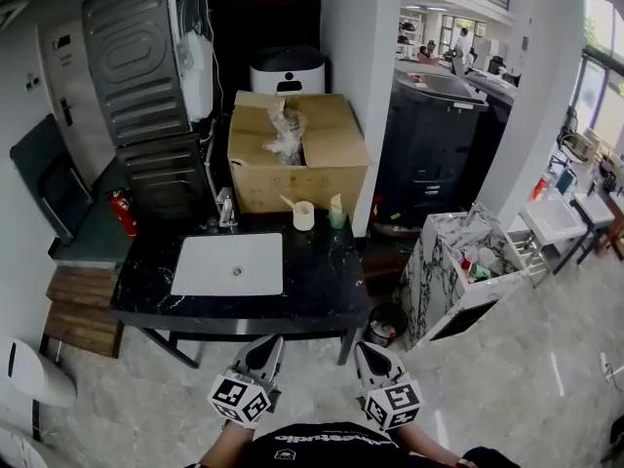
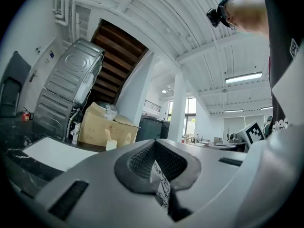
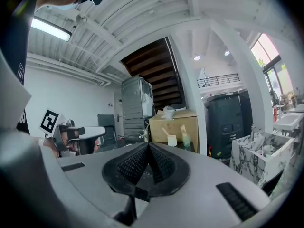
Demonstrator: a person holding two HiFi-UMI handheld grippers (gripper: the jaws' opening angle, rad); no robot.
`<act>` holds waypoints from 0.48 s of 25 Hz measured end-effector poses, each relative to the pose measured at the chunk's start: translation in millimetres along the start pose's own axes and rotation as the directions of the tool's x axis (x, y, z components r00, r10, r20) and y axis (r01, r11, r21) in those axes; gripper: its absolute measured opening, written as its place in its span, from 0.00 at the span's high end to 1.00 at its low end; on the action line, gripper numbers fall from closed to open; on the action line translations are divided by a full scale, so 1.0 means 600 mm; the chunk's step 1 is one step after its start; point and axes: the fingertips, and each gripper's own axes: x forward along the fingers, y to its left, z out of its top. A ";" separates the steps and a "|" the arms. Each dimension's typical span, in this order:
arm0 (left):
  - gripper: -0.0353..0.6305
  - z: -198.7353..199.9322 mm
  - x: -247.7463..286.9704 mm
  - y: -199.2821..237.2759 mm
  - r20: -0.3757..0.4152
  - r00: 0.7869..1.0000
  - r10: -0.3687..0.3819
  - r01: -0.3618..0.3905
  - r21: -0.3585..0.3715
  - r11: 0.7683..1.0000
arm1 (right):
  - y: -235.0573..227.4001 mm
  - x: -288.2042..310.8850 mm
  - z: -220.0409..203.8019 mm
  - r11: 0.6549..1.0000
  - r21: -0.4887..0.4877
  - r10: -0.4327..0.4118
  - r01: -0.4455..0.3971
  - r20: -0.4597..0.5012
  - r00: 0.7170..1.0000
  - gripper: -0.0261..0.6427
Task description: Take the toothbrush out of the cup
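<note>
Thin pale toothbrush [image 1: 288,203] leans in a small cream cup [image 1: 304,217]. It is probably light, stiff and slippery, so pinch its exposed end above the cup. Left gripper [image 1: 270,345] and right gripper [image 1: 362,349], well apart from the cup, have jaws pressed together, empty.

**Daylit room, heavy fisheye**

Daylight pours in from the windows [image 1: 603,57] at right and glints on the floor [image 1: 551,369]. The stairwell [image 1: 263,13] is dark. Ceiling lamps [image 2: 243,77] glare. Both gripper views bend strongly, with black corners and a soft foreground.
</note>
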 end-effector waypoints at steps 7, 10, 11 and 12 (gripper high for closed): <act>0.93 0.000 -0.020 0.007 -0.002 1.000 0.001 -0.001 -0.005 1.000 | 0.021 -0.002 -0.003 1.000 -0.001 -0.001 0.001 -0.008 1.000 0.91; 0.93 0.002 -0.029 0.013 -0.003 1.000 -0.003 0.003 -0.004 1.000 | 0.031 0.001 -0.002 1.000 -0.004 -0.007 0.006 -0.009 1.000 0.91; 0.93 0.002 -0.031 0.016 -0.002 1.000 -0.004 0.004 -0.005 1.000 | 0.035 0.002 -0.002 1.000 -0.005 -0.010 0.010 -0.008 1.000 0.91; 0.93 0.003 -0.034 0.019 -0.002 1.000 -0.005 0.005 -0.005 1.000 | 0.038 0.003 -0.002 1.000 -0.006 -0.013 0.013 -0.008 1.000 0.91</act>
